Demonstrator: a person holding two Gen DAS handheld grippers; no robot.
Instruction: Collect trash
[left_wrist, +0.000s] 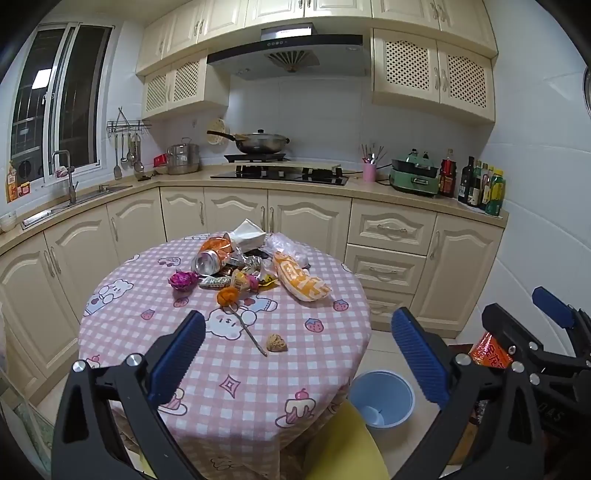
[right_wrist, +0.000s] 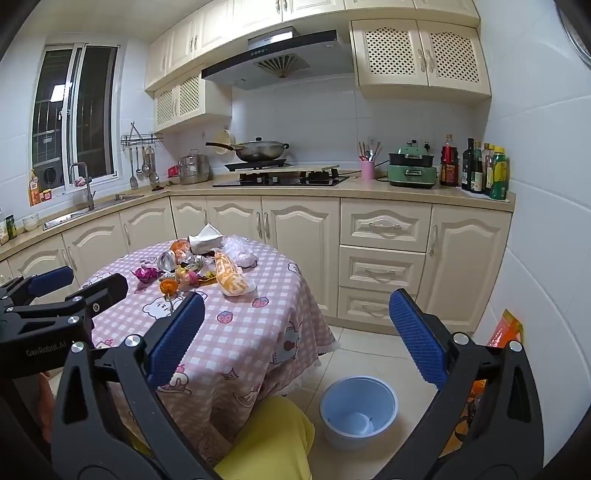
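A pile of trash lies at the far side of a round table with a pink checked cloth (left_wrist: 229, 373): a crushed can (left_wrist: 207, 261), a purple wrapper (left_wrist: 181, 280), an orange flower on a stick (left_wrist: 228, 295), an orange-white bag (left_wrist: 301, 282), a white tissue box (left_wrist: 248, 232) and a walnut-like lump (left_wrist: 276, 343). A light blue bin (left_wrist: 381, 398) stands on the floor right of the table; it also shows in the right wrist view (right_wrist: 357, 410). My left gripper (left_wrist: 299, 354) is open and empty above the table's near edge. My right gripper (right_wrist: 295, 339) is open and empty, right of the table.
Kitchen counters with cream cabinets wrap the room. A stove with a pan (left_wrist: 264, 143), a green cooker (left_wrist: 413, 177) and bottles (left_wrist: 480, 186) stand on them. A yellow thing (right_wrist: 269, 439) sits below the table edge. An orange bag (right_wrist: 506, 328) leans at the right wall.
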